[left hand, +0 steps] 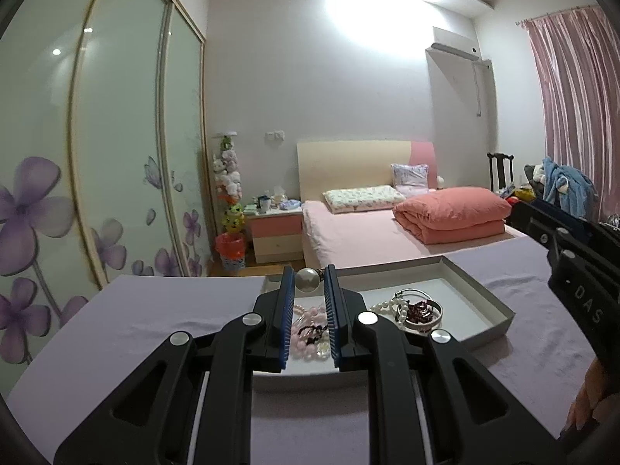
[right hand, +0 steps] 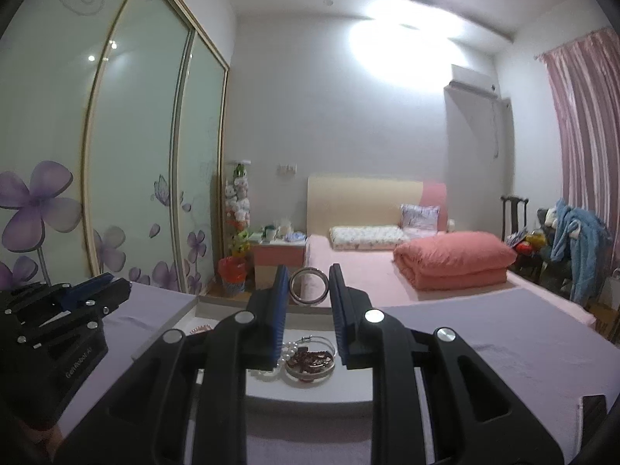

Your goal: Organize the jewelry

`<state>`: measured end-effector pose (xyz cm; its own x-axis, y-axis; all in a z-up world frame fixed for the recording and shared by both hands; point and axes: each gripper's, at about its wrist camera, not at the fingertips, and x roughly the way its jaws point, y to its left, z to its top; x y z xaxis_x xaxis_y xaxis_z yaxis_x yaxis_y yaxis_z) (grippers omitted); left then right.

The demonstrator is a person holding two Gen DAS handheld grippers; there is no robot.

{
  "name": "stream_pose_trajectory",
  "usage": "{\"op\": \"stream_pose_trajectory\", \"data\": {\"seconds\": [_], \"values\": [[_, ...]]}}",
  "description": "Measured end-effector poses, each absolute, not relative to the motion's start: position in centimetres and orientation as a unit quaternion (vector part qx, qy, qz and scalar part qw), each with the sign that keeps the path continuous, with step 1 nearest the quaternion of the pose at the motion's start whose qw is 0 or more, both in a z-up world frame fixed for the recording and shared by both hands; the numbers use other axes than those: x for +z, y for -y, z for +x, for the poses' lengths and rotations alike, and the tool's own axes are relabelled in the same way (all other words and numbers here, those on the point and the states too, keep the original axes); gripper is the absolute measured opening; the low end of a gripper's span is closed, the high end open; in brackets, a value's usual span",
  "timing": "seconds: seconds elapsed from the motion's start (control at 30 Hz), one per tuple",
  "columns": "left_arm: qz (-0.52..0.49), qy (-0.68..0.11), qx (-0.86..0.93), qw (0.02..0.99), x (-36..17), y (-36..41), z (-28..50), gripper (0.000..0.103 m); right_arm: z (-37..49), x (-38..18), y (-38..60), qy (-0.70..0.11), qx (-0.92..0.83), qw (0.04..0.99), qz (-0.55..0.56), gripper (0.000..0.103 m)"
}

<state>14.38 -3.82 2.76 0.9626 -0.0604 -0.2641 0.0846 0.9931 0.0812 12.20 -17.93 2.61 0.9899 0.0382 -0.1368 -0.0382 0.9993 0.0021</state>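
My left gripper (left hand: pixel 309 279) is shut on a large round pearl ornament (left hand: pixel 307 279), held above a shallow grey tray (left hand: pixel 486 298). Under it in the tray lie pink bead bracelets (left hand: pixel 308 327). To the right in the tray are a white pearl strand (left hand: pixel 391 304), silver bangles (left hand: pixel 420 312) and dark red beads (left hand: pixel 420 309). My right gripper (right hand: pixel 309 286) is shut on a silver bangle ring (right hand: pixel 309 286), held upright above the same tray (right hand: pixel 310 393). Below it lie silver hoops with dark red beads (right hand: pixel 312 360) and white pearls (right hand: pixel 288 350).
The tray sits on a lilac cloth-covered table (left hand: pixel 162 321). Behind it is a pink bed (left hand: pixel 368 232) with a folded coral quilt (left hand: pixel 451 209). A sliding wardrobe (left hand: pixel 97 155) stands at left. A nightstand (left hand: pixel 276 232) and an orange bin (left hand: pixel 231 250) are beyond the table.
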Motion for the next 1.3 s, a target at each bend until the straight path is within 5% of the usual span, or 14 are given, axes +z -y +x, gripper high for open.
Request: {"op": "stream_pose_trajectory", "data": {"seconds": [0.47, 0.57, 0.6, 0.9, 1.07, 1.2, 1.3], "values": [[0.036, -0.244, -0.060, 0.967, -0.8, 4.9, 23.6, 0.018, 23.5, -0.4, 19.6, -0.207, 0.059, 0.974, 0.070, 0.024], [0.009, -0.252, -0.062, 0.966, -0.7, 3.7, 23.5, 0.043, 23.5, -0.1, 20.7, -0.210, 0.063, 0.971, 0.092, 0.050], [0.002, -0.247, -0.059, 0.967, -0.5, 3.2, 23.2, 0.050, 23.0, 0.1, 21.2, -0.202, 0.057, 0.973, 0.097, 0.050], [-0.060, -0.236, -0.050, 0.969, 2.3, -1.7, 20.2, 0.054, 19.4, 1.6, 23.5, -0.205, 0.066, 0.966, 0.141, 0.057], [-0.064, -0.209, -0.036, 0.975, 4.1, -3.3, 16.1, 0.067, 15.6, 2.7, 22.4, -0.205, 0.082, 0.966, 0.132, 0.074], [-0.042, -0.185, -0.013, 0.982, 5.0, -3.5, 12.5, 0.089, 12.0, 3.7, 20.9, -0.203, 0.087, 0.969, 0.110, 0.096], [-0.029, -0.170, 0.001, 0.985, 5.0, -3.3, 9.8, 0.097, 9.5, 4.1, 19.9, -0.198, 0.079, 0.973, 0.089, 0.099]]}}
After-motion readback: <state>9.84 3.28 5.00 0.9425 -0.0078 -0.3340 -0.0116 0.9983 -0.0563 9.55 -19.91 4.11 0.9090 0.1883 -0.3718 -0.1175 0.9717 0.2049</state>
